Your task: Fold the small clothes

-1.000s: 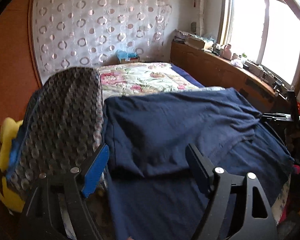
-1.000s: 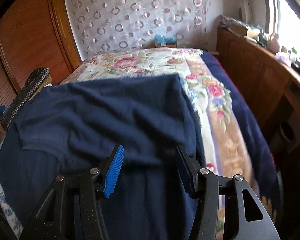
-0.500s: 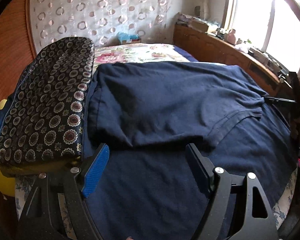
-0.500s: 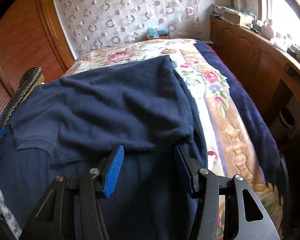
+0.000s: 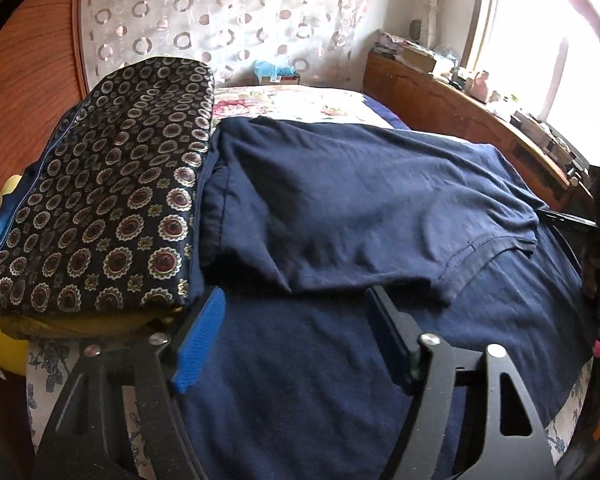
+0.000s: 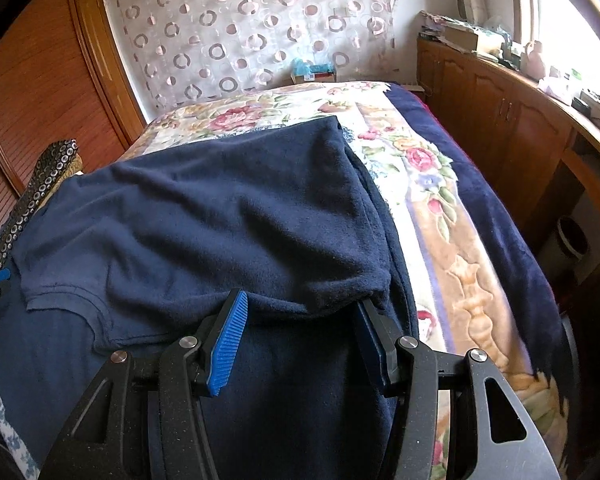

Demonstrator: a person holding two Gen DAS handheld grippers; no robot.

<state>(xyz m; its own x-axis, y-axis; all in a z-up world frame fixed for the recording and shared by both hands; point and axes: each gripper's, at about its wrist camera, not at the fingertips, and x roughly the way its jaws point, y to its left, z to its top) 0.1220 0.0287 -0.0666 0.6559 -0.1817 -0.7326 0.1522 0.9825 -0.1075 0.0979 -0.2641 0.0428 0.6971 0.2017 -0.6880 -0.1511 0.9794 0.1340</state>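
Change since earlier frame: both grippers sit lower and closer to the shirt; in the left wrist view the cushion now fills more of the left side, and the folded hem lies right at the fingertips.
Shirt (image 5: 360,208): navy, spread across the near end of the bed, its far part folded back toward the near edge so that a doubled layer lies on a single one; a sleeve with a stitched hem points to the bed's right side.
Left gripper (image 5: 296,320): tilted downward over the near left part of the bed, low over the single layer. Jaws closing. The folded edge lies just beyond the fingertips; the pads (image 5: 202,340) do not press on cloth, so nothing is grasped.
Right gripper (image 6: 300,320): tilted downward near the shirt's right edge. Jaws partly apart. A bunched bit of the folded edge sags between the fingertips, and the cloth hides the tip of the right finger; whether the pads (image 6: 228,344) pinch it cannot be told.
Cushion (image 5: 100,200): dark, with a medallion print, along the bed's left edge, touching the shirt's left side.
Bed (image 6: 440,208): floral cover under the shirt, bare at the far end and along the right side.
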